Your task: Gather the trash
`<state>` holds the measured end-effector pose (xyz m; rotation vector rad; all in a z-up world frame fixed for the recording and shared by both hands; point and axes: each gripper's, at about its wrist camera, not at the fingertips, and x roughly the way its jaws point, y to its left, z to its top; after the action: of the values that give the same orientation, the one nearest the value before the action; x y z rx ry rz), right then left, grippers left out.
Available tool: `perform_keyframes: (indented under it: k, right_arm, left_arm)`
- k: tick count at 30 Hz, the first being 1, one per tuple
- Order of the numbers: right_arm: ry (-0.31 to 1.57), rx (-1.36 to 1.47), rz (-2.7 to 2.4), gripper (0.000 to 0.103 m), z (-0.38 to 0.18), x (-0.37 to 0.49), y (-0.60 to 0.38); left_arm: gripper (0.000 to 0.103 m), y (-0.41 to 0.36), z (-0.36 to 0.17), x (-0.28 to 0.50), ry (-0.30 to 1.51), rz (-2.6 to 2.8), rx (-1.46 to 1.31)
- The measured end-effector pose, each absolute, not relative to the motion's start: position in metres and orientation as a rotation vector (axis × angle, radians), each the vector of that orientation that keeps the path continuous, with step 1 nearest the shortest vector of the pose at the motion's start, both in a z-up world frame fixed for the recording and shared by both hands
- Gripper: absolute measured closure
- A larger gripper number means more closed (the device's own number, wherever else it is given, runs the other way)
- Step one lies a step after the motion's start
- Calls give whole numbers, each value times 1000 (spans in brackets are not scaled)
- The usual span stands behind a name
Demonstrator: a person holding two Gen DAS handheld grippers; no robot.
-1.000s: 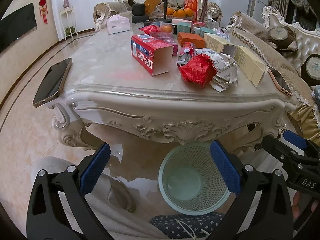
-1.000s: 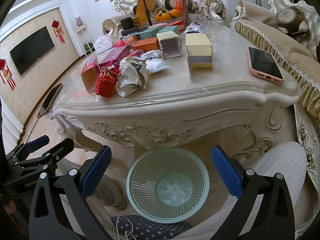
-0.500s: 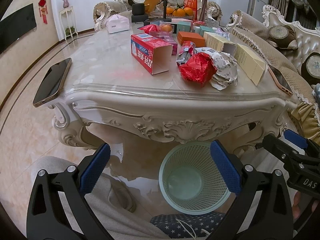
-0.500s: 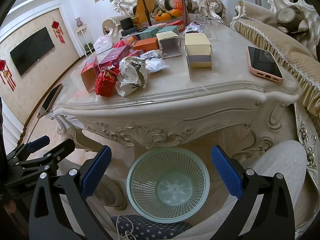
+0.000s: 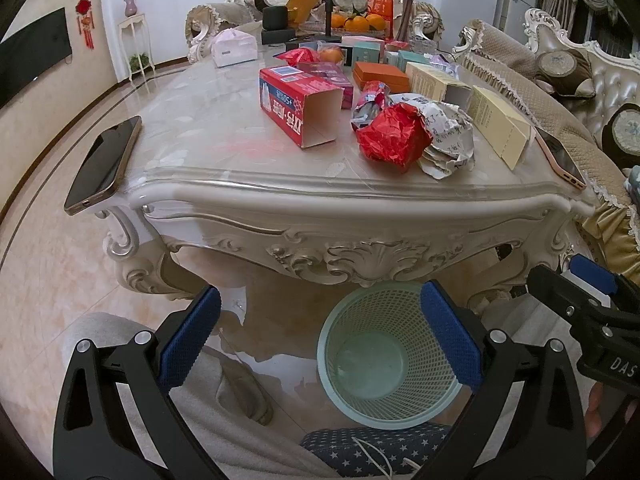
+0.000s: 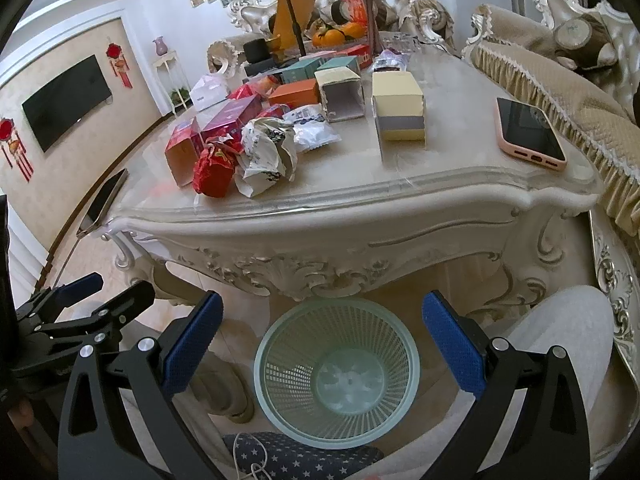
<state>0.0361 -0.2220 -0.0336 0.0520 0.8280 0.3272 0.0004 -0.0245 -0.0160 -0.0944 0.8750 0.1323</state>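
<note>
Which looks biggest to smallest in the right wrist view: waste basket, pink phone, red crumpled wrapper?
1. Waste basket, clearly largest, though it sits nearest the camera.
2. Pink phone.
3. Red crumpled wrapper, close to the phone in apparent size, and fisheye stretch makes that order unsure.

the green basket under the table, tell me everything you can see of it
The pale green basket is a round plastic bin with slotted mesh walls, a solid rim and a solid base. It stands upright on the glossy floor just in front of the carved table edge. Nothing shows inside it. Neither open gripper touches it.
</note>
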Motion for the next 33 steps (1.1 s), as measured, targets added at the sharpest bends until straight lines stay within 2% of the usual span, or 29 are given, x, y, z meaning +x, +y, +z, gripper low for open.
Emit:
perform_keyframes:
  k: [9,14,18,26,33]
  right_arm:
    - [823,49,344,7,-36,43,-221]
    - [699,68,323,7,-5,67,-236]
    - [621,51,276,7,21,110,-243]
    - [708,4,254,7,22,205,-244]
    - [775,-51,248,8,4,220,-239]
  left_arm:
    - [6,-19,-26,6,886,124,-125]
    - [6,15,8,19,740,127,-287]
    - [6,25,34,70,657,195,-298]
    - [6,30,22,158,757,330,-294]
    - [6,47,-3,176,829,397,-303]
